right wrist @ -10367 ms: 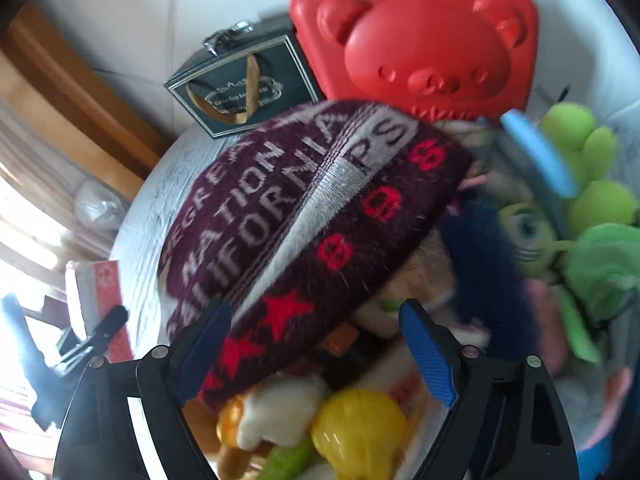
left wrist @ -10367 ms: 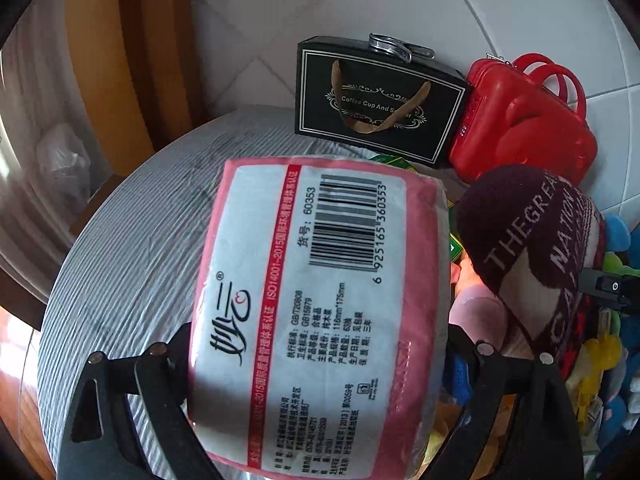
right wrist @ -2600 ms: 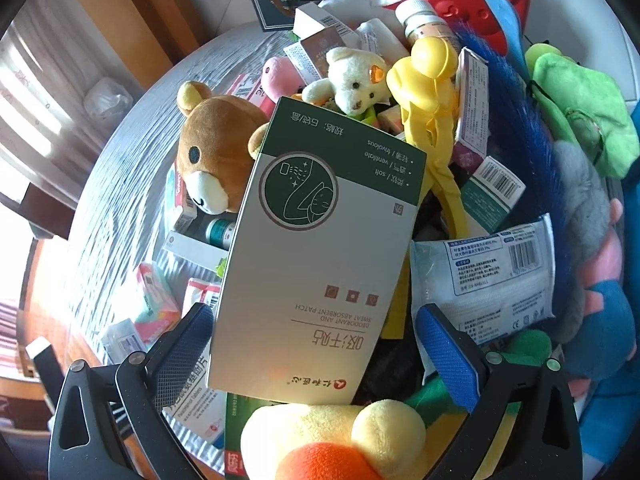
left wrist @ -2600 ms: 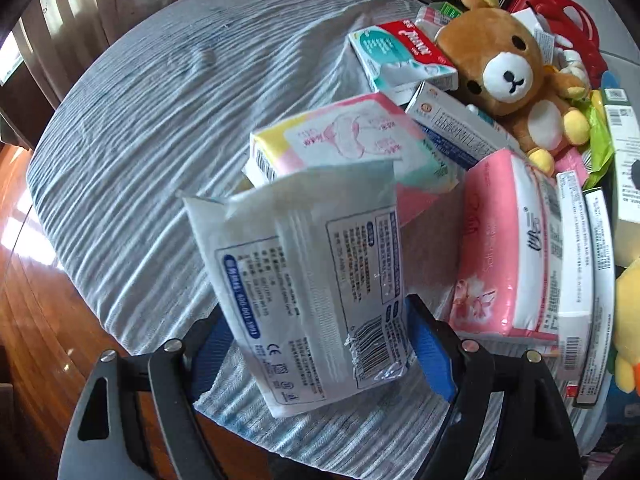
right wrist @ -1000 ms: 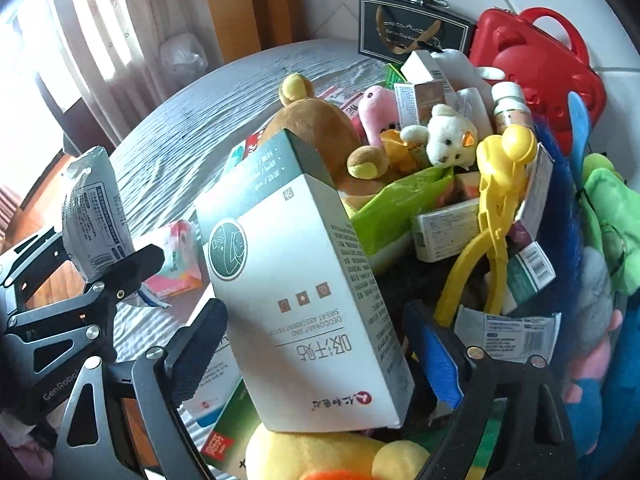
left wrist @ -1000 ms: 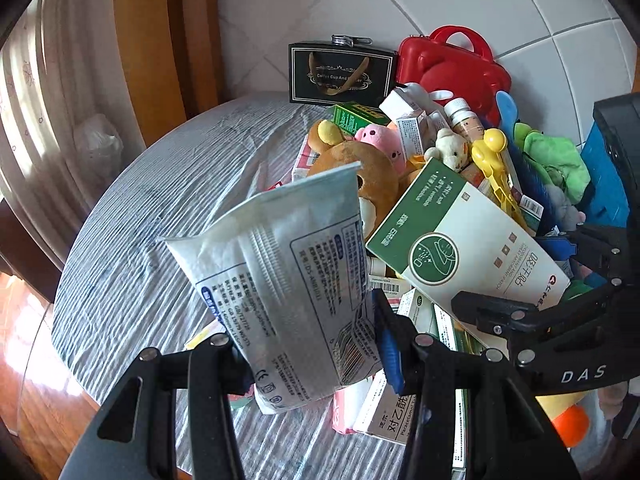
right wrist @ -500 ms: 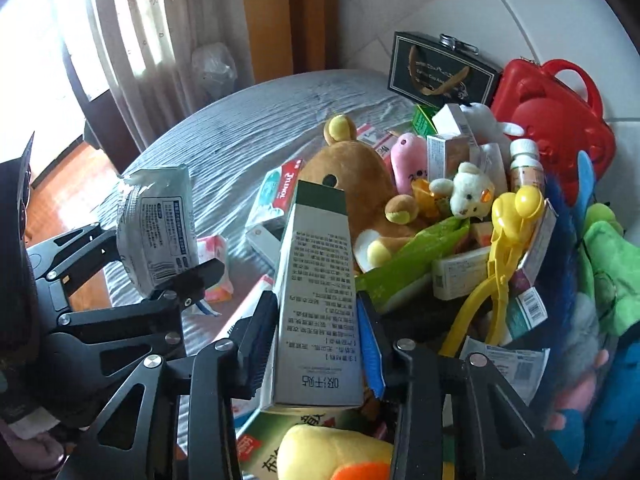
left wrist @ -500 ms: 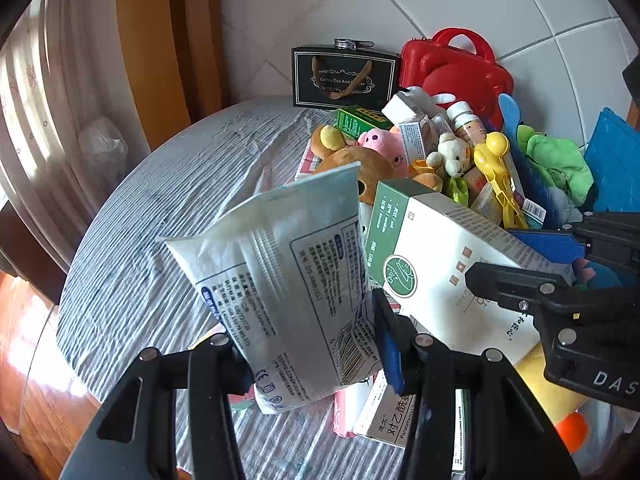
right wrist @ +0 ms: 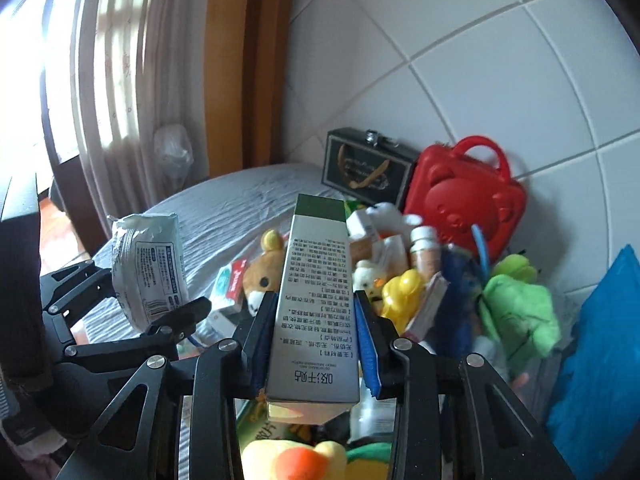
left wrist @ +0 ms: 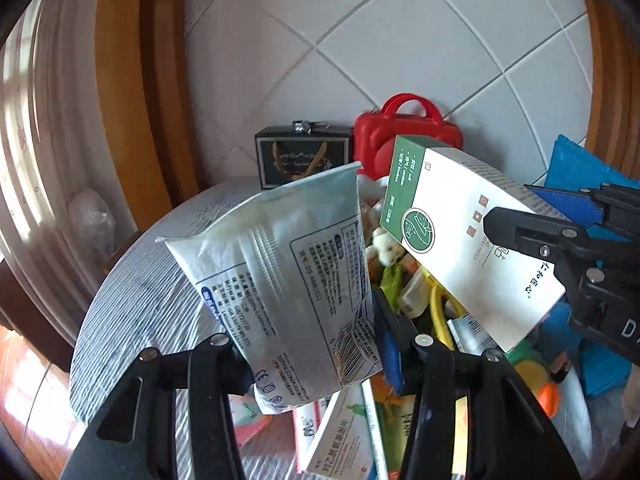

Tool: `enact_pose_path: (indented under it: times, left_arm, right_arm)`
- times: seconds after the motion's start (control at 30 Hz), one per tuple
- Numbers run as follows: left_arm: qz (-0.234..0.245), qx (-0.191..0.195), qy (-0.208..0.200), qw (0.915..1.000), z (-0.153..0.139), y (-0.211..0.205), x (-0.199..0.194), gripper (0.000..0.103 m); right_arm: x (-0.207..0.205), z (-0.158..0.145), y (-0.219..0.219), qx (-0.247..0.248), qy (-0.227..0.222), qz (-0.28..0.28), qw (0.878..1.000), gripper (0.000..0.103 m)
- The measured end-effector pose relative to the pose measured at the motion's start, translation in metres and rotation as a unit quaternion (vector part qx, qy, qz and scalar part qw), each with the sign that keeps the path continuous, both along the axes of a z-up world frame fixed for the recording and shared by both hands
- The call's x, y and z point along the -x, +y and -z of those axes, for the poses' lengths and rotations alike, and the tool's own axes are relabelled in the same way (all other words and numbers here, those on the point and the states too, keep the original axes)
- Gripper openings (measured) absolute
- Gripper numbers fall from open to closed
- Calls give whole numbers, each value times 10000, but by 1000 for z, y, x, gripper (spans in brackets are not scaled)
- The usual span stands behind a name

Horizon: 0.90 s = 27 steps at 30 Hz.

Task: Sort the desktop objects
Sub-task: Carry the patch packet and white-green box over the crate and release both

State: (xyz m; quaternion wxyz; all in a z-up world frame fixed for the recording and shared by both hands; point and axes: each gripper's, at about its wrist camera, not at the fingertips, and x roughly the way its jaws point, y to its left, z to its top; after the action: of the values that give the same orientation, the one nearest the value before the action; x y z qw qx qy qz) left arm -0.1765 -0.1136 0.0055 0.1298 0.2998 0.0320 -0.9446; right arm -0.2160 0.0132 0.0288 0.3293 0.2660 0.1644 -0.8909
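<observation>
Right wrist view shows my right gripper (right wrist: 316,344) closed on the narrow sides of the white-green box (right wrist: 316,312), lifted above the toy pile. It is stiff, light cardboard, so I hold near its lower end. My left gripper (left wrist: 312,356) pinches the soft white pouch (left wrist: 288,276) at its bottom edge; it can slip.

Daylight came in from the curtained window (right wrist: 100,60) on my left, blown out to white glare there, and it lit the tiled wall (right wrist: 460,40) evenly. The fisheye bent every straight line and left black corners. My view stayed fairly sharp, though the toys (right wrist: 516,304) by the wall were slightly smeared.
</observation>
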Motion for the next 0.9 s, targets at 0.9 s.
enact_pose_path:
  times: [0.9]
  left_arm:
    - [3399, 57, 552, 9388, -126, 432, 91, 47]
  right_arm:
    - [24, -74, 475, 111, 694, 4288, 9006, 34]
